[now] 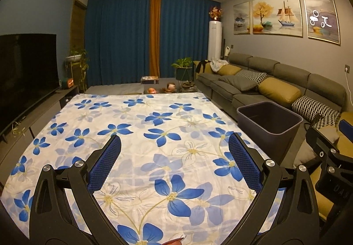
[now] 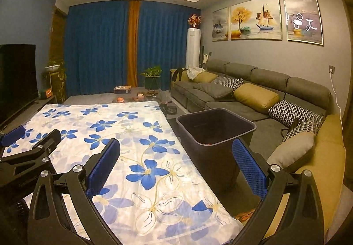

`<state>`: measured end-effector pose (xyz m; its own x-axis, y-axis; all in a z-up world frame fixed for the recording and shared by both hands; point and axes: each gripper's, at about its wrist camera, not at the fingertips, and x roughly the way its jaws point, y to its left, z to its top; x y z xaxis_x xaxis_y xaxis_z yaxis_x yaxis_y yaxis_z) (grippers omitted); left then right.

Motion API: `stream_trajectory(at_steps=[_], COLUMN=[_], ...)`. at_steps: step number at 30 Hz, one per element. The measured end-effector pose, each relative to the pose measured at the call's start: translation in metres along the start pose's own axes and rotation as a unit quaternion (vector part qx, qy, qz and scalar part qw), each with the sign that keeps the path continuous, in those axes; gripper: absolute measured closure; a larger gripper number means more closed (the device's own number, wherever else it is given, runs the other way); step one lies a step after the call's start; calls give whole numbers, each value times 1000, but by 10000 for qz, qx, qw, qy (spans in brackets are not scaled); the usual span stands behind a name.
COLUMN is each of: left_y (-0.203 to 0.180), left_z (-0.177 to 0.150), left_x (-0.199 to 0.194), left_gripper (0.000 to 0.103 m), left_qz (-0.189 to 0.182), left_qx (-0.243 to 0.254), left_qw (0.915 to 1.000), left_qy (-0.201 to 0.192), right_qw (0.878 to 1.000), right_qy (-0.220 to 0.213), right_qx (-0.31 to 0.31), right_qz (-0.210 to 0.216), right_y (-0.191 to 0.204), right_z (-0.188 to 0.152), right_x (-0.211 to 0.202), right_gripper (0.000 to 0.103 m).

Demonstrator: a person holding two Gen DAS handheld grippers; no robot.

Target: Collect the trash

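Note:
My left gripper [image 1: 174,143] hangs open over the table's flowered cloth [image 1: 154,134], with nothing between its blue pads. My right gripper [image 2: 176,148] is open too and holds nothing, hovering over the table's right edge. A dark open bin [image 2: 209,161] stands on the floor beside that edge, and something orange-red [image 2: 207,143] lies at its bottom. In the left wrist view the bin [image 1: 264,132] is at the right, with the right gripper [image 1: 328,132] beyond it. A small reddish object [image 1: 174,240] peeks in at the bottom edge; I cannot tell what it is.
A grey sofa [image 2: 253,90] with cushions runs along the right wall. A TV [image 1: 26,73] on a low stand is at the left. An orange scrap [image 2: 245,215] lies on the floor by the table's near right corner. The left gripper [image 2: 33,134] shows at the left.

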<state>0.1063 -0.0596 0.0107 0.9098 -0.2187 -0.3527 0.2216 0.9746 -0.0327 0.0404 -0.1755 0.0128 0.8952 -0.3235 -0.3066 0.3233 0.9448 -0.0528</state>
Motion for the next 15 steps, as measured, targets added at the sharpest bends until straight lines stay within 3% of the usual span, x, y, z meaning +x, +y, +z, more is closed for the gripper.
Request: stream_trajectory(at_steps=[15], left_y=[-2], left_z=[1], left_x=[-8], left_gripper=[7], left_qz=[-83], left_qx=[-9], left_qw=[9999], left_qy=[-57], right_qw=[10000], right_qy=[-19], right_qx=[41], right_qz=[15], right_y=[-1], right_z=[-3], right_x=[-4], right_gripper=[5])
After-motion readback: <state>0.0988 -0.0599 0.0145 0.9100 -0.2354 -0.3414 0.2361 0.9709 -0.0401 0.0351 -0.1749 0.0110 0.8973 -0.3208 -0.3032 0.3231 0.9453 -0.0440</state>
